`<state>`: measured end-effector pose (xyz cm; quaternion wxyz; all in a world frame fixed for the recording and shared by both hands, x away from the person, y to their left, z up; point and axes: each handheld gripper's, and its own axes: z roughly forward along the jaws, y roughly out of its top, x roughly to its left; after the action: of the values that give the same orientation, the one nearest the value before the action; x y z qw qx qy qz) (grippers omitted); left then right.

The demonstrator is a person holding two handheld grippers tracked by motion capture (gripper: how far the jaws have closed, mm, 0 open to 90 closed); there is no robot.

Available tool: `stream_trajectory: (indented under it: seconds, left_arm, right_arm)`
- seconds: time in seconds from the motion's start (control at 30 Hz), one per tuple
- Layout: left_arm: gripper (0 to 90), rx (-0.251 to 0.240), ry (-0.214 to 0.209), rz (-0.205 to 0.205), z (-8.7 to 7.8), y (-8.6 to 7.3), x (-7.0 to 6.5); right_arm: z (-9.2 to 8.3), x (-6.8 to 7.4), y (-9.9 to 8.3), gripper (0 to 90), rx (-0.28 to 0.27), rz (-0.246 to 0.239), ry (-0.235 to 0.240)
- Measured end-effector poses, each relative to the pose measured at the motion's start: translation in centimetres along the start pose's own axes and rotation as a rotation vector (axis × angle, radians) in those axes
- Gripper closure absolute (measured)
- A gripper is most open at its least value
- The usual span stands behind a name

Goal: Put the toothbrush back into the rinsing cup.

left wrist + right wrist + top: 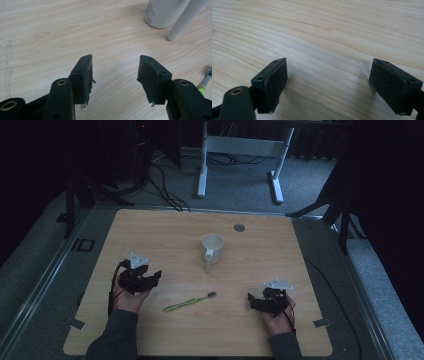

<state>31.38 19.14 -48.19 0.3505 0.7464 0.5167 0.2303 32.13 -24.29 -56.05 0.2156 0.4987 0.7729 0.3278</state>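
Note:
A white mug stands near the middle of the wooden table, with a long white handle pointing toward me. A green and white toothbrush lies in front of it, its dark bristled head to the right. My left gripper rests at the left of the table, open, with only bare wood between its jaws. From the left gripper view the mug is at the upper right and the toothbrush at the right edge. My right gripper sits at the right, open over bare wood.
A small round grey cap is set into the table near its far edge. Beyond the table a white desk frame and several cables lie on grey carpet. Tape marks sit at the table's near corners.

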Motion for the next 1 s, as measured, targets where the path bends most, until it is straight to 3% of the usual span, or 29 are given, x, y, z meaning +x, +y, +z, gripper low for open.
stream_trajectory:
  seconds: [0.3, 0.73, 0.87, 1.0]
  left_arm:
    - [44.8, -0.009, -0.01, -0.002, -0.6, 0.1, 0.1]
    - [42.9, -0.02, -0.009, 0.068, -2.2, 1.4, -1.3]
    - [42.8, -0.018, -0.024, 0.078, -2.5, 1.7, -1.8]
    - [43.0, -0.008, -0.044, 0.114, -2.9, 2.1, -2.3]
  right_arm:
    - [0.0, 0.0, 0.0, 14.8, 0.0, 0.002, -0.001]
    - [0.0, 0.0, 0.0, 14.7, 0.001, 0.002, -0.001]
    - [0.1, 0.0, 0.1, 14.7, 0.001, 0.003, -0.002]
    - [0.1, 0.1, 0.1, 14.7, 0.0, 0.002, -0.003]
